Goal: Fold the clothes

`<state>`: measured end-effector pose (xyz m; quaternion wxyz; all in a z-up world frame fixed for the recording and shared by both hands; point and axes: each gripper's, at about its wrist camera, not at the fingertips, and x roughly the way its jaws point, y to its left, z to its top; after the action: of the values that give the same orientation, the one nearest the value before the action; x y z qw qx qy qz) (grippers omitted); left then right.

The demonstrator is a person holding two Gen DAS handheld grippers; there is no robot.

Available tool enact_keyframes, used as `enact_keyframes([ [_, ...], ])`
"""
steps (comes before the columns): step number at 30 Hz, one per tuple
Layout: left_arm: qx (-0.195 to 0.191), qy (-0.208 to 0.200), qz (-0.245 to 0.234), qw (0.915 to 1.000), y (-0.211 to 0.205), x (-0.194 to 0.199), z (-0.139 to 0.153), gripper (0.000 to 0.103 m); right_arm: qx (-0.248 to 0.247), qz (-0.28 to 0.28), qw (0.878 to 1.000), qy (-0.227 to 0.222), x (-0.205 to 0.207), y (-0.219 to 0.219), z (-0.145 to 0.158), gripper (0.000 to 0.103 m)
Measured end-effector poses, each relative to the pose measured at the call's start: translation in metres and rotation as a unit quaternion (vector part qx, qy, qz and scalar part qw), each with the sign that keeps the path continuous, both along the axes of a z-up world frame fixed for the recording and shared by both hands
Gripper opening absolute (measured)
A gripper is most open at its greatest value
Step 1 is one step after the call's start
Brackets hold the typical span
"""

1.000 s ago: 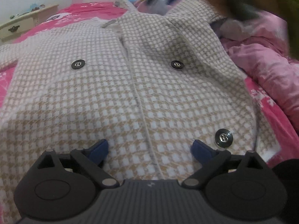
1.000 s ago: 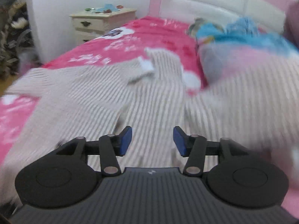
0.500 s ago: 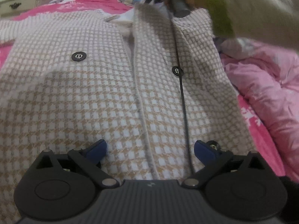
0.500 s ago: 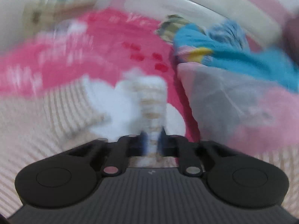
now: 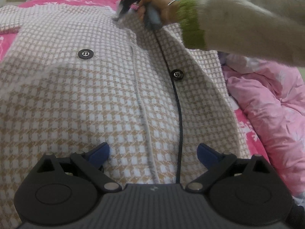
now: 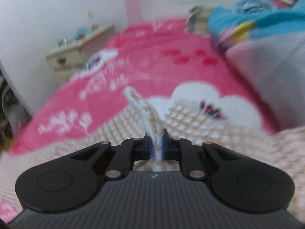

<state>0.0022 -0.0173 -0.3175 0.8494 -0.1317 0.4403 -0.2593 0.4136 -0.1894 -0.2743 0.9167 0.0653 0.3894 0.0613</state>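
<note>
A beige-and-white houndstooth jacket (image 5: 95, 95) with black buttons (image 5: 85, 54) lies flat, front up, on the pink bed. My left gripper (image 5: 153, 152) hovers just above its lower front, open wide with nothing between its fingers. At the jacket's top edge a hand in a cream sleeve (image 5: 238, 22) holds my right gripper (image 5: 122, 17). In the right wrist view that gripper (image 6: 156, 145) pinches a raised fold of the jacket's edge (image 6: 141, 106). Its jaws are opening slightly, and the pads still press on the cloth. A black cable (image 5: 179, 114) trails over the jacket.
A crumpled pink quilt (image 5: 266, 105) lies to the right of the jacket. A pile of blue and pale clothes (image 6: 257, 19) sits at the head of the bed. A cream nightstand (image 6: 76, 55) stands beside the bed at the left, against a white wall.
The right gripper went from open above the jacket to shut on a fold at its top edge. The hand holding it has come further into the left wrist view, with the cable now across the jacket.
</note>
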Motion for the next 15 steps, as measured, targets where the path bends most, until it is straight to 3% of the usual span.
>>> enact_keyframes([
  [2,-0.004,-0.001,-0.001,1.0000,0.001,0.000,0.000,0.098,-0.050,0.020,0.998,0.011,0.007,0.010,-0.019,0.015],
  [4,-0.007,-0.002,-0.004,1.0000,0.002,0.000,0.000,0.098,-0.078,0.040,0.996,0.004,0.007,0.017,-0.013,0.023],
  [6,-0.015,0.000,-0.004,0.9999,0.004,0.001,0.000,0.098,-0.069,0.056,0.996,0.001,0.005,0.013,0.005,0.051],
  [8,-0.025,0.003,-0.002,0.9997,0.007,0.003,0.000,0.098,-0.044,0.059,0.997,-0.028,-0.006,0.001,0.032,0.058],
  [13,-0.075,0.005,0.015,0.9971,0.023,0.007,0.005,0.095,0.047,0.054,0.994,-0.084,-0.053,-0.059,0.109,0.060],
  [15,-0.109,0.001,0.026,0.9938,0.033,0.006,0.010,0.095,0.060,0.054,0.992,-0.093,-0.085,-0.083,0.131,0.059],
])
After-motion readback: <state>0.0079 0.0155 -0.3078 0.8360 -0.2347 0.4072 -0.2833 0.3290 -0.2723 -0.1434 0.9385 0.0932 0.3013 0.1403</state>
